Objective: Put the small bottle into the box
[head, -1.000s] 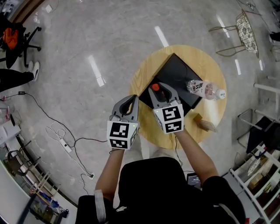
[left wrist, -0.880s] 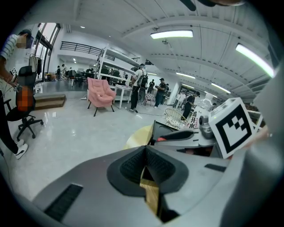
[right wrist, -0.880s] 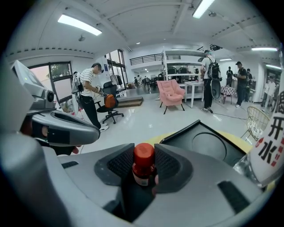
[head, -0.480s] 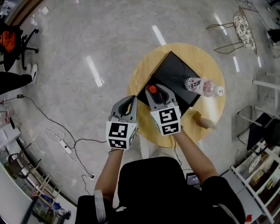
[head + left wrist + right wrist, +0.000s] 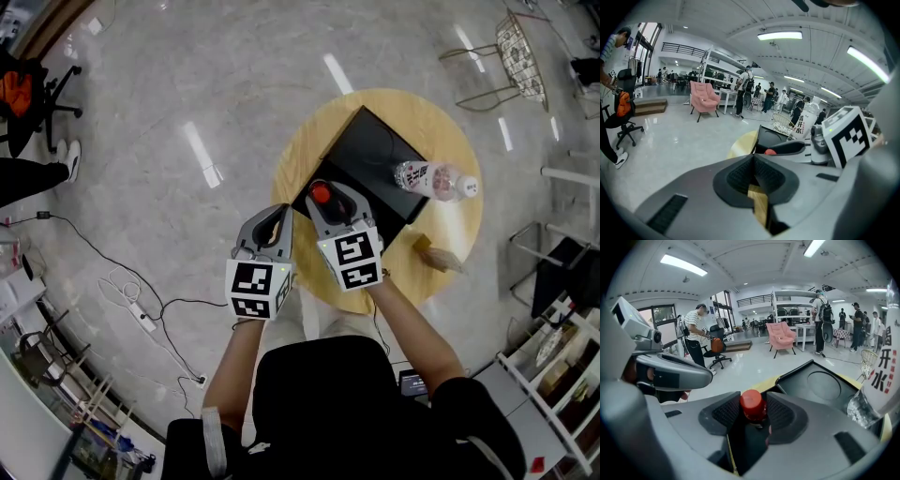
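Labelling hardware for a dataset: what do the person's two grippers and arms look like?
Both the left gripper and right gripper are grey two-jaw shells with ribbed black pads, each carrying a white cube of black square markers. Short black sleeves. The right's jaws have just been opening around the red-capped small bottle.
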Motion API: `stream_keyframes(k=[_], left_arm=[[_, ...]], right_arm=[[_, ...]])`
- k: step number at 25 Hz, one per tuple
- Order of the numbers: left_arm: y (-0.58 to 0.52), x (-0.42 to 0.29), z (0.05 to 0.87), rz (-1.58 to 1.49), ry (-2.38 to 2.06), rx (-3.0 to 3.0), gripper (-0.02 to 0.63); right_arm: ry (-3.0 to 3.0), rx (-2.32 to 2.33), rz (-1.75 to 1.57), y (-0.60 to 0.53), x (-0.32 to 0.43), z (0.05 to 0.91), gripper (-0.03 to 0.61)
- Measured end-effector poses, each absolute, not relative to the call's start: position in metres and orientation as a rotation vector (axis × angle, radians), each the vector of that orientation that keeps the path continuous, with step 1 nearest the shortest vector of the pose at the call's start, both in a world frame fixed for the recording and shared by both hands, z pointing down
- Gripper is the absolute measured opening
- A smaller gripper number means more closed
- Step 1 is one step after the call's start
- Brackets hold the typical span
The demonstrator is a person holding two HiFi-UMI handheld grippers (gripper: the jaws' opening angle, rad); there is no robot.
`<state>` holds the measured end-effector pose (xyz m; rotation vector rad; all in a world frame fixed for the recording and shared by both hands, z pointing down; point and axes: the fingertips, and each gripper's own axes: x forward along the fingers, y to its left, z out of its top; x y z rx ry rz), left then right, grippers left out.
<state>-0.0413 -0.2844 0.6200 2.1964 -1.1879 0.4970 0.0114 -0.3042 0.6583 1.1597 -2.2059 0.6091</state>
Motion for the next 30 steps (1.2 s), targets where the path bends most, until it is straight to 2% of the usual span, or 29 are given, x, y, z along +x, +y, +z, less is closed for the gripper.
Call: stream_keyframes(k=[18, 30], left_arm=[[-0.261, -0.043, 0.587, 0.47, -1.175, 2.276, 0.011], [-0.231, -0.042, 0.52, 0.386, -1.141, 2.43, 0.011]], right_arm=[[-2.239, 1.292, 0.585, -0.291, 0.023, 0.613, 0.17], [-2.205, 1.514, 0.537, -0.254, 0.045, 0.545, 0.04]])
